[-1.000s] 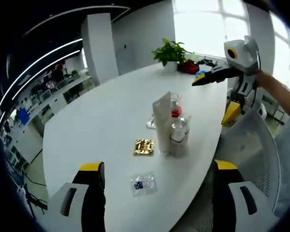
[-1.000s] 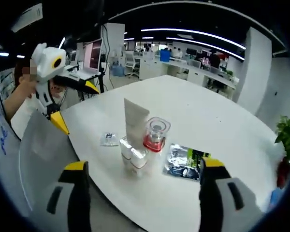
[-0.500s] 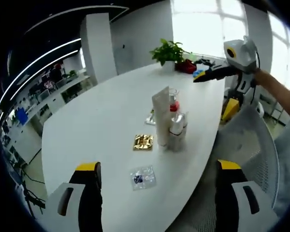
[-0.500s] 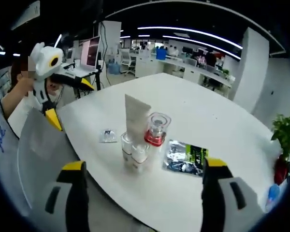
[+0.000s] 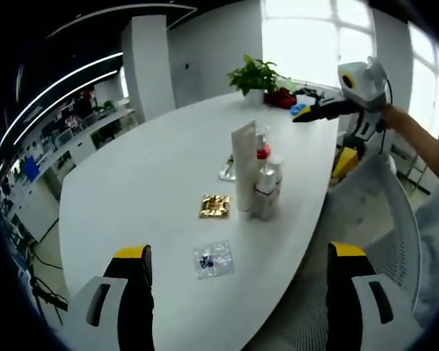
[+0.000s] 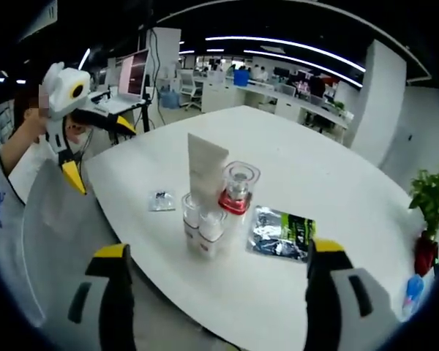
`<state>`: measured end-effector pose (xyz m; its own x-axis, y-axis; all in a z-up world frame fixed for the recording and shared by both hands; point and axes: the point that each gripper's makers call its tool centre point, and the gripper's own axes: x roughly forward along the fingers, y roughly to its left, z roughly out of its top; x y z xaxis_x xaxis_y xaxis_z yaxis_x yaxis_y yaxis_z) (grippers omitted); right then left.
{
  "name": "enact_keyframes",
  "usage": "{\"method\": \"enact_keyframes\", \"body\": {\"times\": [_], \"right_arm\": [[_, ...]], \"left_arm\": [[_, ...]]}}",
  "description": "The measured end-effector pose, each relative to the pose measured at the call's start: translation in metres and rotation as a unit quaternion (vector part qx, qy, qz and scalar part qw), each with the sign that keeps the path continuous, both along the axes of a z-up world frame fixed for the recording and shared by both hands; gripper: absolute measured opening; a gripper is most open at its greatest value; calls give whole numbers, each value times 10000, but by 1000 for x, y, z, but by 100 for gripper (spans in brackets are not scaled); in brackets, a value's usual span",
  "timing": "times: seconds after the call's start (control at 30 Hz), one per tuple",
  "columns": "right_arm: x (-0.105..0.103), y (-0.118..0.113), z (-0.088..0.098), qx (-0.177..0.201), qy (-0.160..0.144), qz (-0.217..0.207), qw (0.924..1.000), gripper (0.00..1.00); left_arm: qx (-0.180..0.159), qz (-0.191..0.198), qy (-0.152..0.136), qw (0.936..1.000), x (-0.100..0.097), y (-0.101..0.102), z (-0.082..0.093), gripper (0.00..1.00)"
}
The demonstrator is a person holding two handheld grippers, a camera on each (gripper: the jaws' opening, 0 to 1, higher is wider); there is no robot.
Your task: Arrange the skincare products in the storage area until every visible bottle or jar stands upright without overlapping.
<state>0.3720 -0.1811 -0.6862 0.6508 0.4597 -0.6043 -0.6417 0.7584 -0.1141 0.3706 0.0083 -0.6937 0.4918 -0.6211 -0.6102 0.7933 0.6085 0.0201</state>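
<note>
The left gripper (image 5: 238, 289) hangs above the near edge of the white table (image 5: 146, 175) with its jaws spread wide and nothing between them; just ahead of it on the tabletop lies a small clear sachet (image 5: 211, 259), and a bit further out a gold foil sachet (image 5: 214, 205). Past those stands the cluster of skincare stuff, all upright: a tall white tube (image 5: 243, 165) on its cap, two small white pump bottles (image 5: 265, 191) touching each other right beside it, and a clear jar with a red base (image 5: 262, 148) tucked behind the tube; the group sits near the table's right edge in the left gripper view. A potted plant (image 5: 254, 75) sits at the far end of the table, well apart from the products.

The right gripper (image 6: 212, 289) is likewise wide apart and holding nothing, off the table's edge and looking at the same cluster from the other side; here the two pump bottles are nearest, the tube behind them, the red-based jar just to the right. A silvery flat packet (image 6: 281, 233) with green print lies flat beside the jar, and the clear sachet lies left of the bottles. A grey chair back (image 6: 55, 219) sits between this gripper and the table.
</note>
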Motion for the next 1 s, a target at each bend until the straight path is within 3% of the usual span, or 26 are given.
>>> {"method": "enact_keyframes", "body": {"times": [0.17, 0.3, 0.4, 0.63, 0.87, 1.0], "right_arm": [[6, -5, -5, -89, 84, 79, 9999, 100], [17, -15, -5, 147, 108, -146, 9997, 100], [21, -19, -6, 162, 143, -22, 9998, 100], [36, -38, -25, -395, 361, 59, 9986, 100], [57, -49, -43, -580, 304, 83, 9978, 100], [64, -49, -56, -553, 438, 154, 9974, 92]], "left_arm": [[18, -17, 42, 10000, 2, -4, -2, 97], [-29, 77, 78, 9999, 7, -3, -4, 97], [-8, 157, 88, 9998, 12, -3, -6, 97], [-51, 357, 142, 9992, 22, -8, -9, 97], [-24, 478, 206, 9986, 28, -7, -13, 97], [-52, 567, 265, 9980, 29, -5, -15, 97]]}}
